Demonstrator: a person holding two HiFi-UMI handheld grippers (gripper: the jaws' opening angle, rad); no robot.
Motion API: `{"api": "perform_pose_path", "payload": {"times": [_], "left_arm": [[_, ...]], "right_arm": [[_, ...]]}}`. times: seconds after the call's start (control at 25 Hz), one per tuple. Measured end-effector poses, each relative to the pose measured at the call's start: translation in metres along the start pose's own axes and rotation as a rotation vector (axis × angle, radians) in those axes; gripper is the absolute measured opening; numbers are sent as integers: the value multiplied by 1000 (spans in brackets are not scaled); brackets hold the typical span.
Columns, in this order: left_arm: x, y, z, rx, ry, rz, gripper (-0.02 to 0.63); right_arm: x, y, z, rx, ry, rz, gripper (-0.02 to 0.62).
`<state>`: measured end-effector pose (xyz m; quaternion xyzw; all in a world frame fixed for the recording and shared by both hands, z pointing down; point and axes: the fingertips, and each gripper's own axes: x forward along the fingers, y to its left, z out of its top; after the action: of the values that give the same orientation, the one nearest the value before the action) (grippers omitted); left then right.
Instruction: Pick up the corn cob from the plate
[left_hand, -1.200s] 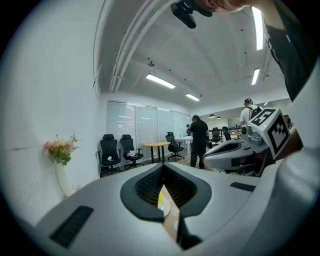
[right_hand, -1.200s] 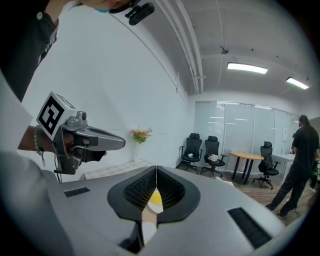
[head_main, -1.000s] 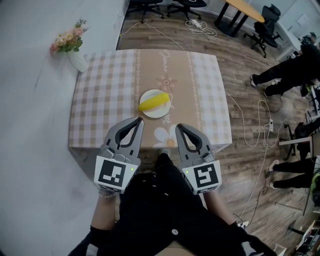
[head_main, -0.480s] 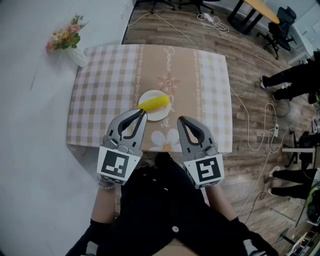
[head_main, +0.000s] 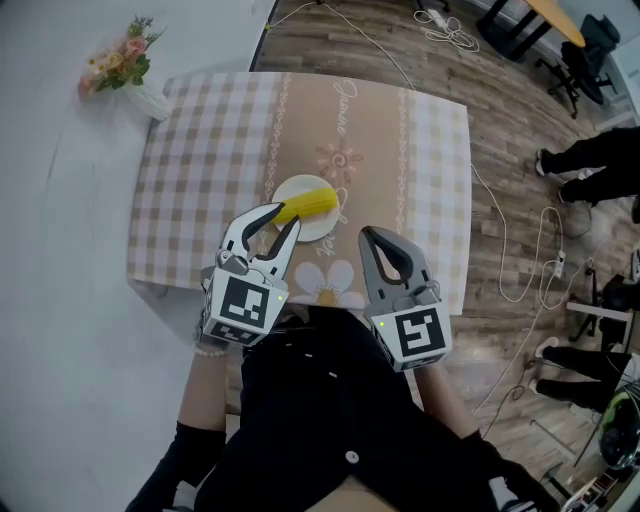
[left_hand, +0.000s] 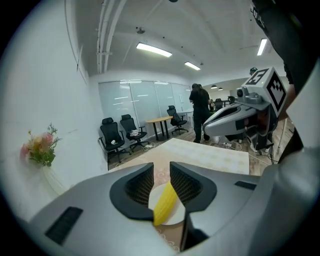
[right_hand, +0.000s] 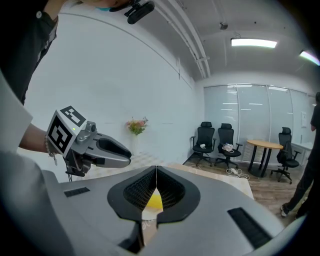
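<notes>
A yellow corn cob (head_main: 312, 204) lies on a small white plate (head_main: 291, 190) in the middle of the checked table. My left gripper (head_main: 283, 219) hovers at the plate's near edge; its jaws have just been opening, and they stand slightly apart with nothing between them. In the left gripper view the corn cob (left_hand: 166, 205) and plate (left_hand: 176, 217) show through the gap of that gripper (left_hand: 161, 173), a little beyond its tips. My right gripper (head_main: 368, 233) is shut and empty, to the right of the plate over the table's near edge. The right gripper view shows its closed tips (right_hand: 156, 172) with the corn cob (right_hand: 154, 201) behind them.
A white vase of flowers (head_main: 125, 75) stands at the table's far left corner by the wall. The tablecloth's near edge (head_main: 180, 282) lies just under the grippers. Cables (head_main: 520, 270) trail on the wooden floor to the right, where people's legs (head_main: 590, 160) show.
Both grippers have moved forward and down toward the plate. The left gripper's jaws, shut before, now stand slightly apart at the plate's near edge.
</notes>
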<state>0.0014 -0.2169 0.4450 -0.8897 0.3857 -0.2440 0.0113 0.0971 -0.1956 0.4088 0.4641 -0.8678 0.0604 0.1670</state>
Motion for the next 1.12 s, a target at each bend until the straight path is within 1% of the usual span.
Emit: {"api": "perform_pose_path", "payload": {"times": [0.08,0.28,0.44,0.6,0.76,1.12], "left_arm": [[10,-1,-9,10,39,-8,124],[33,2,-26,40,115,-15,150],[56,5,-37,68,154,-17,215],[77,3,-49,87,195,-43,229],[93,-6,-73,108,274,-87,238],[122,-23,-111,146,384,-180,268]], "right_arm": [[5,-5,-2,1,9,17,40],[20,-15,-8,10,26,60,40],[31,-21,-13,15,44,88,41],[38,-25,-18,23,55,114,40],[43,-28,-23,29,69,134,40],[50,-42,-32,42,81,144,40]]}}
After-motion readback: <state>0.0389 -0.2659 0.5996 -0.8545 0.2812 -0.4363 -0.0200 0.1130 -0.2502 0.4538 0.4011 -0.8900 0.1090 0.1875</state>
